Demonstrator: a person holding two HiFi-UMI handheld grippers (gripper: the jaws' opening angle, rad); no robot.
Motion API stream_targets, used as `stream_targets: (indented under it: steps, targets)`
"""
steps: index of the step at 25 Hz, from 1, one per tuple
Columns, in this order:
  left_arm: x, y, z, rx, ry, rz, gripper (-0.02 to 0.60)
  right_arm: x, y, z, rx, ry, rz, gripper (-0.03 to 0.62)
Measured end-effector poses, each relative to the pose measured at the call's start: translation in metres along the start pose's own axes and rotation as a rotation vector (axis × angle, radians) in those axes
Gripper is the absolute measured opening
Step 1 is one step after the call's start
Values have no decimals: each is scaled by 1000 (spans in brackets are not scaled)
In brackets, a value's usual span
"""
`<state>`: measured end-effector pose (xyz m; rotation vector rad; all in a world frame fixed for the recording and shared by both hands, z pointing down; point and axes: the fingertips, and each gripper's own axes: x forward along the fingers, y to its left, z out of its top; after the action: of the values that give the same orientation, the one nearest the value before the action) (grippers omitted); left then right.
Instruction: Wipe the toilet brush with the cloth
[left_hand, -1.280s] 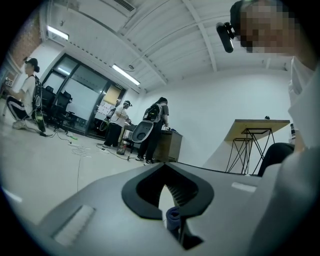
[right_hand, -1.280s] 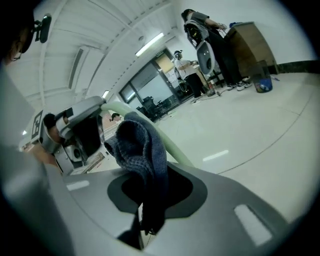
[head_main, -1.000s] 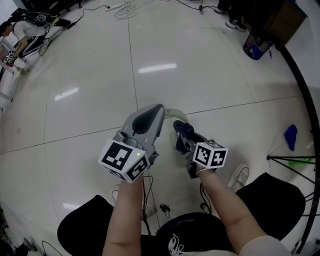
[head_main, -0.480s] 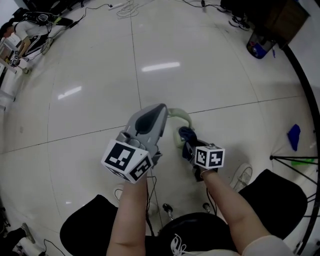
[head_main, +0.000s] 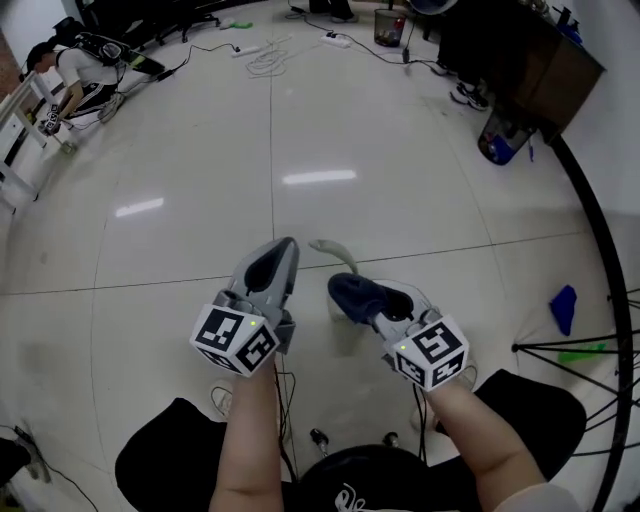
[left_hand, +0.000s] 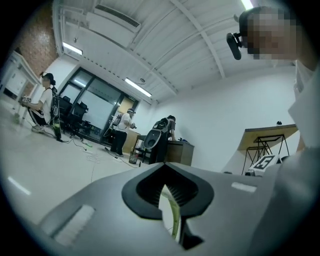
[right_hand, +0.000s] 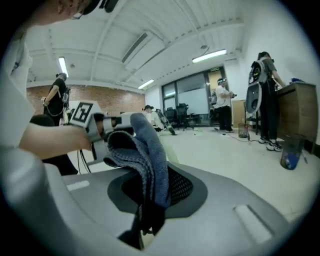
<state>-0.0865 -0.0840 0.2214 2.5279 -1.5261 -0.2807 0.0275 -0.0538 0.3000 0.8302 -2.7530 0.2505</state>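
Note:
In the head view my left gripper (head_main: 285, 250) is shut on the toilet brush (head_main: 337, 256), whose pale curved handle sticks out to the right of its tip. The left gripper view shows that thin pale green handle (left_hand: 173, 216) pinched between the jaws. My right gripper (head_main: 378, 305) is shut on a dark blue cloth (head_main: 352, 293), which bunches up just below the brush handle. In the right gripper view the cloth (right_hand: 147, 160) hangs folded over the jaws, with the left gripper's marker cube (right_hand: 83, 114) behind it. The brush's bristle end is hidden.
Glossy white tiled floor (head_main: 200, 180) lies all around. A blue bin (head_main: 499, 137) and dark furniture stand at the back right. A black stand (head_main: 575, 348), a blue scrap (head_main: 563, 308) and a curved black tube (head_main: 598, 225) are at the right. Cables (head_main: 265, 60) lie at the back.
The head view has tilted up, showing more of the room. Both grippers sit lower in it, and the cloth has come closer to the left gripper's tip.

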Motion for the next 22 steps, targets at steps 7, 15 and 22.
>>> stream_targets:
  steps: [7, 15, 22]
  targets:
    - [-40, -42, 22, 20, -99, 90, 6, -73, -47, 17, 165, -108, -248, 69]
    - [-47, -82, -21, 125, 12, 73, 6, -123, -72, -25, 261, -104, -419, 67]
    - [-53, -87, -38, 87, 25, 87, 6, -131, -79, -41, 336, -122, -437, 66]
